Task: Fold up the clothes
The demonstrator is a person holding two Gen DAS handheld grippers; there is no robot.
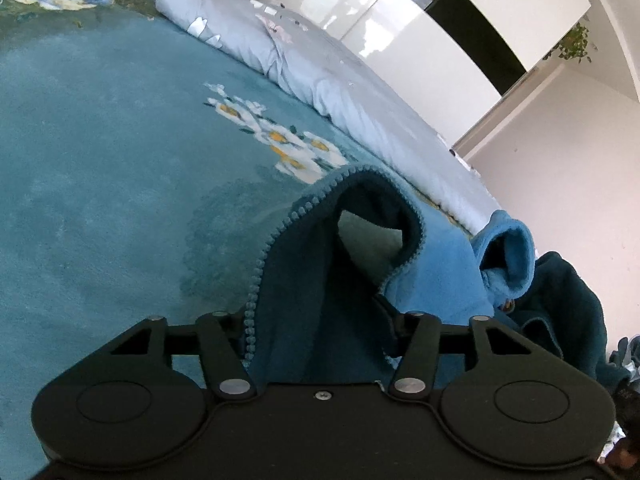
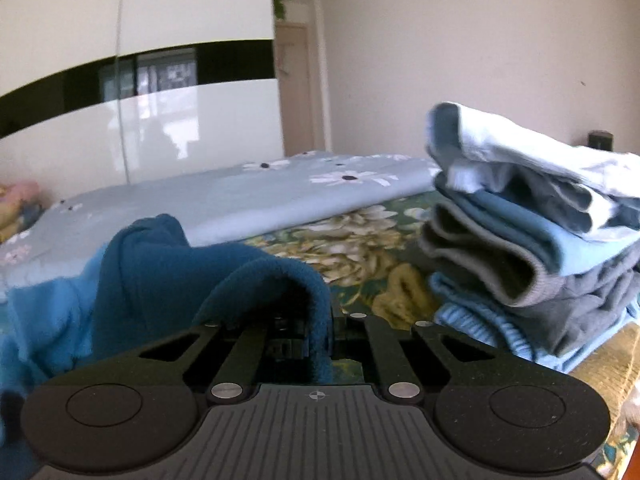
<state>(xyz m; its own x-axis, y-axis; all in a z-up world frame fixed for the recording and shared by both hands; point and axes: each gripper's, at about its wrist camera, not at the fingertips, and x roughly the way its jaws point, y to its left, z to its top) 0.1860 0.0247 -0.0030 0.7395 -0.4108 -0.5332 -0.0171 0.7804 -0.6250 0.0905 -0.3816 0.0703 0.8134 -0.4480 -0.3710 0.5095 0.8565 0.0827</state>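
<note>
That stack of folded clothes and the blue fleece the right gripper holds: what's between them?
In the right wrist view, only bare flowered bedspread separates the blue fleece from the folded stack.

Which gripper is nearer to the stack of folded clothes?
Right. The right gripper has the stack of folded clothes close beside it; the left gripper view shows no stack.

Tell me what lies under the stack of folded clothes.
The stack of folded grey, blue and white clothes rests on a dark green blanket with cream flowers. The blanket directly beneath the stack is covered, so anything there cannot be seen.
</note>
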